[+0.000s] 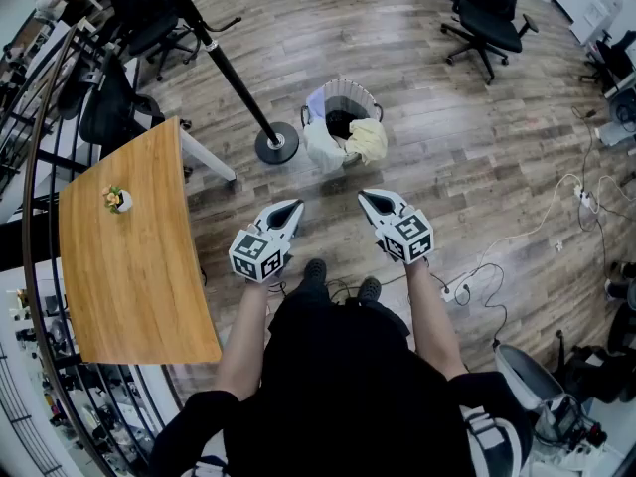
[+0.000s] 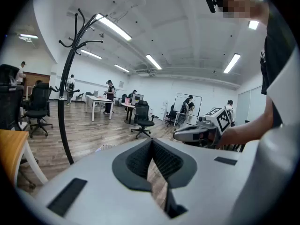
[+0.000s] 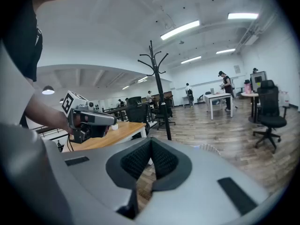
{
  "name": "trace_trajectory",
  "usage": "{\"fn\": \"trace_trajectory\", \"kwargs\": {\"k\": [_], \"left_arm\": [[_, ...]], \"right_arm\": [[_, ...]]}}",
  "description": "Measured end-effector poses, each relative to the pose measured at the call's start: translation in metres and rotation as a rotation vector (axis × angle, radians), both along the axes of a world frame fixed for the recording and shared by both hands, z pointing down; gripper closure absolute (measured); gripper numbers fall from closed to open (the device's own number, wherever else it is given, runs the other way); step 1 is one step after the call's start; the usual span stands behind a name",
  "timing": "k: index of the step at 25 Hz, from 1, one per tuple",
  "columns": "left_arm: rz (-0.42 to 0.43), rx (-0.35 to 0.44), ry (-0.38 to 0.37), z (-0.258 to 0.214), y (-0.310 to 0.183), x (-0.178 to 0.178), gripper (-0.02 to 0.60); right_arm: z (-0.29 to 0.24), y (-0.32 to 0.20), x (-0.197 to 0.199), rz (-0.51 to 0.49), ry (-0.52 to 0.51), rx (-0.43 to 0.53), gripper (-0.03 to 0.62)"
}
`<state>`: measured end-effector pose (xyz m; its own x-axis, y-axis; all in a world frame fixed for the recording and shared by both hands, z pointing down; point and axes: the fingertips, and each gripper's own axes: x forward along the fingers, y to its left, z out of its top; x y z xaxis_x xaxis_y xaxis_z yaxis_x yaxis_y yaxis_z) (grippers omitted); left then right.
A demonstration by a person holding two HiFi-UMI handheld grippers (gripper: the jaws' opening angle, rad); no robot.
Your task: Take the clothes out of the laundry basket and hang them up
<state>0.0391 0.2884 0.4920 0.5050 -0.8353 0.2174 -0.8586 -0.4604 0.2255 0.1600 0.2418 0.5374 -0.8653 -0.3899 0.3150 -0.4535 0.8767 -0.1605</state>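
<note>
1. Head view shows the laundry basket (image 1: 364,94) on the floor ahead of the person, just beside the round base of the coat stand (image 1: 276,144). The clothes (image 1: 366,139) spill over its near rim: pale and yellow pieces, with a dark one inside.
2. The left tool (image 1: 291,207) and the right tool (image 1: 368,199) hover side by side short of the basket, touching nothing. Each gripper view shows its jaws pressed together with nothing between them.
3. The step in hand looks like the approach. No garment is lifted yet, and the stand's hooks appear bare in both gripper views.
4. The next move likely calls for spreading one tool's jaws, reaching forward and down to the cloth draped over the rim, and pinching a fold.
5. The floor between the tools and the basket is open. The worktop (image 1: 129,256) edge runs along the left, and the stand's pole slants up on that side. Cables (image 1: 477,278) trail on the floor to the right, well apart from the basket.
</note>
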Motion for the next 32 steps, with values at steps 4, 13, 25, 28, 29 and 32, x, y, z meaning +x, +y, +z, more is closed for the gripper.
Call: {"fn": "trace_trajectory", "kwargs": {"k": [4, 13, 25, 28, 29, 32], "left_arm": [[0.009, 0.008, -0.002, -0.002, 0.011, -0.01, 0.56], [0.124, 0.012, -0.018, 0.008, 0.002, -0.042, 0.56], [0.18, 0.008, -0.001, 0.019, 0.0, -0.072, 0.56], [0.193, 0.007, -0.01, 0.018, 0.001, -0.07, 0.56], [0.197, 0.009, -0.012, 0.017, 0.002, -0.07, 0.56], [0.207, 0.017, 0.0, 0.014, 0.003, -0.072, 0.56]], "right_arm": [[-0.007, 0.019, 0.0, 0.007, 0.047, 0.01, 0.586], [-0.004, 0.035, -0.026, 0.099, 0.069, 0.002, 0.588], [0.006, 0.036, -0.046, 0.166, 0.094, 0.004, 0.587], [0.006, 0.034, -0.046, 0.172, 0.098, 0.002, 0.586], [0.006, 0.035, -0.047, 0.173, 0.098, 0.001, 0.586], [0.006, 0.034, -0.051, 0.178, 0.1, 0.004, 0.586]]}}
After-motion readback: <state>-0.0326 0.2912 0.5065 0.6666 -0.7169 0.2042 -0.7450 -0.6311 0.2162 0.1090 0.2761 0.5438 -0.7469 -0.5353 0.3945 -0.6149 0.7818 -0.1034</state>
